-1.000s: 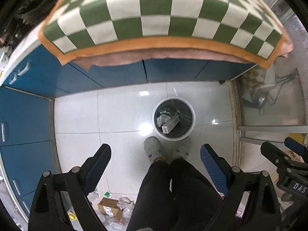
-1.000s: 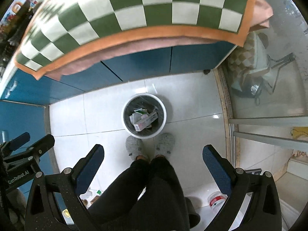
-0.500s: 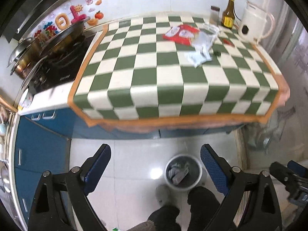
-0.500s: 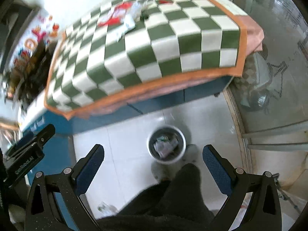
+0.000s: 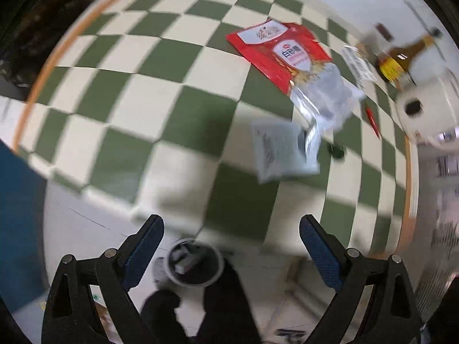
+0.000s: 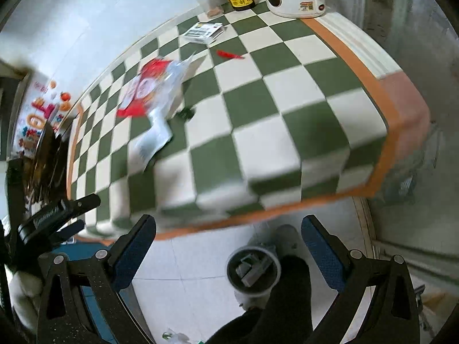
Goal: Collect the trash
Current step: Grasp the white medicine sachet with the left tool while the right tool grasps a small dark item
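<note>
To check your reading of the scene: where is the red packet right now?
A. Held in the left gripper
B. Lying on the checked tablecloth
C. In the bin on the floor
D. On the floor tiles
B: the red packet lies flat on the checked tablecloth, and both grippers are open and empty.

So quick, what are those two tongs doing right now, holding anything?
Left tongs: open, holding nothing.
Right tongs: open, holding nothing.
</note>
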Motion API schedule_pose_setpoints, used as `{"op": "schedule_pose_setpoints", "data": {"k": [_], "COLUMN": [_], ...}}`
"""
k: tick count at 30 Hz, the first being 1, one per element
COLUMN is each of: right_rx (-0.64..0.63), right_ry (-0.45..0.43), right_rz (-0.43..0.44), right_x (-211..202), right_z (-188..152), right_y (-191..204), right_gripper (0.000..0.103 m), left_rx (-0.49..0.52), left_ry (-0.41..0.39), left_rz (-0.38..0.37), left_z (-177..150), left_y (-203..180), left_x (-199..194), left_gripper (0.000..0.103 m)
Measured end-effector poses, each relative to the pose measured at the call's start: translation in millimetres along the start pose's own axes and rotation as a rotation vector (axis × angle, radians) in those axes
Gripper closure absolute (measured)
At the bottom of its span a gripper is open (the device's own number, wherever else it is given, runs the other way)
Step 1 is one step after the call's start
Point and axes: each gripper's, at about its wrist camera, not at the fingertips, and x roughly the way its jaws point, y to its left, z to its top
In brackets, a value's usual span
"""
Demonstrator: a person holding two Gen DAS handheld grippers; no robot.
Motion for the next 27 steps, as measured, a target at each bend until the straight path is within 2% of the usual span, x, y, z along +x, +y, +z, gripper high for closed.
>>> {"op": "schedule_pose_setpoints", "data": {"k": [3,5,6,8,9,10,12,13,18,21,24,27], "right_rx": [-0.007,-0.019,-0.027,-0.038,-0.045,-0.049,-0.054,-0.051,-0.055,-0.098,-0.155,-0.215], "right_ry": [0.038,0.061,0.073,0.092,0.102,0.107,0.127,0.137,0.161,0.163,0.162,0.153], "right_rz": [0.001,-0.002,-0.010,-0.018,-0.022,-0.022,-0.020,-0.015,0.035,0.099,0.156,0.173], "right_x": [30.0,48.2,58.7,74.1,82.2,87.9,100.9,106.3,123.7,130.8,138.6,150.1], "right_z": [45.1,68.0,80.7,96.9,105.6,110.4,120.4,123.4,131.9,134.0,134.8,134.8], "right_y": [-12.5,-17.3,-19.8,-23.7,-24.3,-24.8,-26.0,-26.2,-13.7,9.9,39.6,68.8], "right_gripper": [0.002,0.002,0.002,0.002,0.002,0.002,0.002,0.002,0.005,0.006,0.013,0.016], "left_rx": [-0.010,0.003,0.032,0.110,0.127,0.138,0.178,0.183,0.141,0.091,0.030,-0.009], "left_ry": [0.036,0.067,0.053,0.044,0.023,0.005,-0.020,-0.017,-0.048,-0.088,-0.108,-0.089], "left_rz": [0.042,0.071,0.126,0.178,0.182,0.182,0.234,0.233,0.274,0.310,0.329,0.275], "left_z": [28.5,38.1,39.9,39.1,36.6,33.3,27.7,24.7,10.9,1.1,-5.8,-9.0], "left_y": [-22.7,-34.4,-44.0,-62.9,-69.8,-75.4,-85.5,-86.9,-68.9,-45.3,-22.5,-6.3], "left_x": [38.9,61.0,65.2,67.7,64.7,60.4,54.6,54.1,36.6,15.9,-2.0,-6.3], "left_gripper": [0.009,0.016,0.019,0.027,0.042,0.052,0.091,0.103,0.103,0.103,0.103,0.103]}}
